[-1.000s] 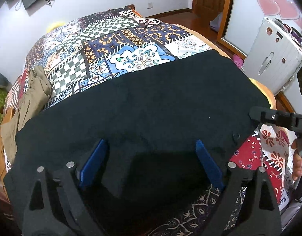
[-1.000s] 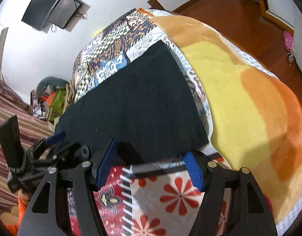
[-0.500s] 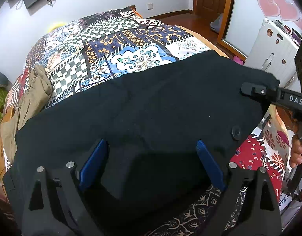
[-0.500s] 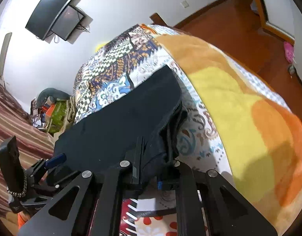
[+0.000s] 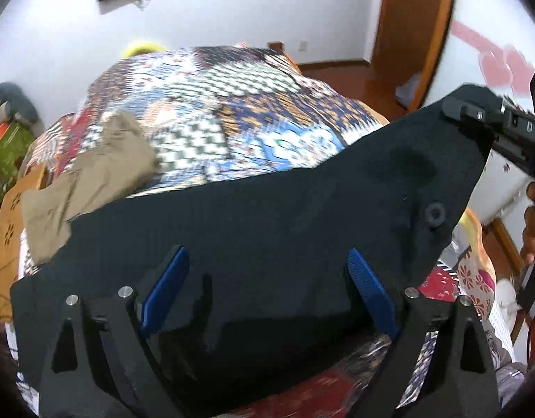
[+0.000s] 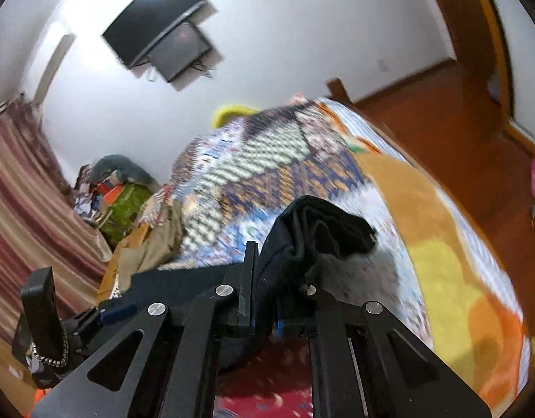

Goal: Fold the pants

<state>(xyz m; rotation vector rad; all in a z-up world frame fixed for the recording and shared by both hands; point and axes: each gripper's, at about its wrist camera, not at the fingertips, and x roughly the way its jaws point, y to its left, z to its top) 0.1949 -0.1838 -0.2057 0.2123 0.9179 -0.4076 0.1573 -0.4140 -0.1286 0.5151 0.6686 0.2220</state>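
Note:
Black pants [image 5: 267, 230] lie spread across the near part of the bed. My left gripper [image 5: 267, 289] is open, its blue pads wide apart over the near edge of the pants, holding nothing. My right gripper [image 6: 267, 285] is shut on a bunched corner of the black pants [image 6: 316, 230] and holds it lifted above the bed. In the left wrist view the right gripper [image 5: 476, 122] shows at the upper right, with the waist corner and a button [image 5: 435, 213] raised under it.
A patchwork quilt [image 5: 232, 111] covers the bed. Khaki clothing [image 5: 93, 181] lies at the left edge. An orange and yellow blanket [image 6: 441, 271] covers the right side. A green bag [image 6: 131, 202] sits beside the bed, with a wooden floor [image 6: 459, 115] beyond.
My right gripper closed on the right corner of the pants and lifted it up off the bed. My left gripper stayed open over the near edge.

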